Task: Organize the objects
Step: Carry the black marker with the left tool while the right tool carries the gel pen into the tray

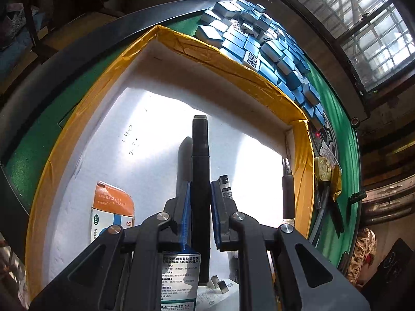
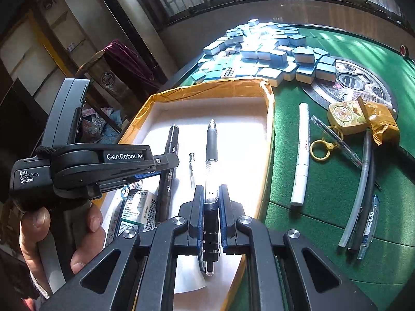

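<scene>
A white box with a yellow-taped rim [image 1: 103,83] [image 2: 207,88] lies on the green table. My left gripper [image 1: 199,189] is shut on a black marker [image 1: 200,142], which points toward the box's far wall over its white floor. The right wrist view shows that left gripper [image 2: 166,163] held by a hand, with the marker [image 2: 168,168] low in the box. My right gripper [image 2: 210,189] is shut on a clear gel pen with a black grip [image 2: 211,140] [image 1: 288,189] over the box's right side. A thin small pen [image 2: 192,168] lies between them.
Medicine cartons [image 1: 111,207] [image 2: 137,207] lie in the box's near-left part. Blue mahjong tiles [image 1: 259,41] [image 2: 264,51] are heaped behind the box. Right of it lie a white pen [image 2: 302,155], a clear pen [image 2: 334,140], a yellow padlock [image 2: 345,116], tubes [image 2: 360,181] and a blue pen [image 2: 369,223].
</scene>
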### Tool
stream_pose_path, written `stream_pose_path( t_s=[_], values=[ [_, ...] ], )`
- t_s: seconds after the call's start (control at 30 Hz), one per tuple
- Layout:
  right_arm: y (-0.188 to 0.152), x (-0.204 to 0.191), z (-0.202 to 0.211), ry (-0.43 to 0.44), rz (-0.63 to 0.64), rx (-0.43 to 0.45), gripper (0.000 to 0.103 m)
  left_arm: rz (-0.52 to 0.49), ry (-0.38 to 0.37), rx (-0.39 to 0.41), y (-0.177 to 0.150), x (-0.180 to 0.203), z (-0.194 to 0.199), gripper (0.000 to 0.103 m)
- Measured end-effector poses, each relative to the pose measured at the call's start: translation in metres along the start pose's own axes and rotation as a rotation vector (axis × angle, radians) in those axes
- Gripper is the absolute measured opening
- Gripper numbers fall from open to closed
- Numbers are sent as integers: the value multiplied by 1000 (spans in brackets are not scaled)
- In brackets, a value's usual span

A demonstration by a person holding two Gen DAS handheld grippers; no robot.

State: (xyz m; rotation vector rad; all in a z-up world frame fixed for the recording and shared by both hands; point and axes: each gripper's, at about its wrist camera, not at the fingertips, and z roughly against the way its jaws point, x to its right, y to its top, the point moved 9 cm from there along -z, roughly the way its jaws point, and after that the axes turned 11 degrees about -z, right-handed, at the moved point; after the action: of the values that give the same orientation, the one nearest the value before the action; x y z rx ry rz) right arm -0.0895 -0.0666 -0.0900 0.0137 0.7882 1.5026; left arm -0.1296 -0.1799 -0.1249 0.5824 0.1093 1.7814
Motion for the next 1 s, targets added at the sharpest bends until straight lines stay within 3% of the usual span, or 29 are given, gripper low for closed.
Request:
stream_pose_path(
  t_s=[0.3, 0.57, 0.77, 0.83, 0.9, 1.0],
  values=[
    [0, -4, -33, -88, 56, -80, 10, -13, 32, 14, 2, -7, 1, 12],
    [0, -2, -37, -166, 101, -79, 10, -37, 55, 21, 2, -5, 2, 12],
    [0, -1, -35, -162, 102, -69, 10, -42, 53, 45, 1, -5, 3, 13],
    [0, -1, -34, -143, 91, -63, 11, -52, 60, 47, -1, -4, 4, 16],
    [0, -3, -30, -115, 86, -51, 19, -69, 76, 49, -4, -1, 7, 32],
    [-1, -4, -18, -61, 65, -14, 31, -89, 93, 94, -4, 4, 18, 43]
  ],
)
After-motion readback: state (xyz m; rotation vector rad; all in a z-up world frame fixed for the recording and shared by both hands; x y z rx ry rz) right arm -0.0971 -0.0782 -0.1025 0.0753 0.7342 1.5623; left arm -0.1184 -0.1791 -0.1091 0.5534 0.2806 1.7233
